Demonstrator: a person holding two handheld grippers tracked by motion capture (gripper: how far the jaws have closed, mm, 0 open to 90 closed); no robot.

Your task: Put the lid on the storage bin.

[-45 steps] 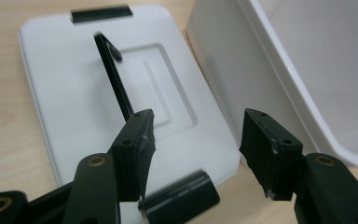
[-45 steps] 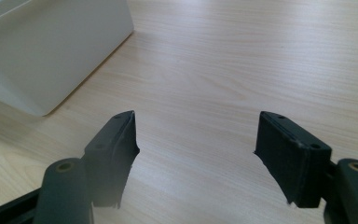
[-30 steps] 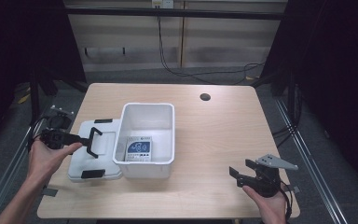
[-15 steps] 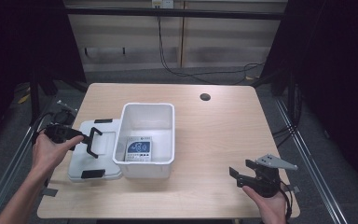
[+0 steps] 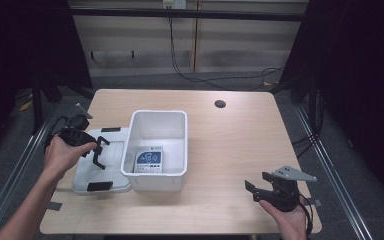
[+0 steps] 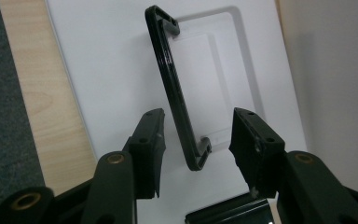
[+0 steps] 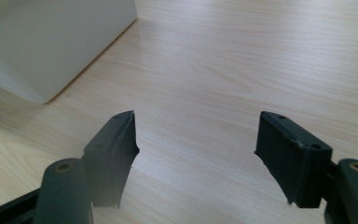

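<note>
A white lid (image 5: pixel 92 175) lies flat on the table, left of a white bin (image 5: pixel 177 125). My left gripper (image 5: pixel 100 152) hovers over the lid. Its jaws (image 6: pixel 198 116) are open and straddle the lid's black handle (image 6: pixel 170 79), with a gap on each side. A blue-and-white packet (image 5: pixel 148 159) lies in the bin. My right gripper (image 5: pixel 256 181) is held low at the table's front right. It (image 7: pixel 196 126) is open, has just closed a little, and holds nothing over bare wood.
Black clips sit at the lid's far end (image 5: pixel 111 129) and near end (image 5: pixel 99 186). The bin's corner (image 7: pixel 51 42) stands ahead and left of the right gripper. The wooden table (image 5: pixel 240 145) has a dark round hole (image 5: pixel 220 104) near its far edge.
The left hand has shifted right and slightly down, bringing its jaws closer over the lid's handle. The right hand has stayed where it was.
</note>
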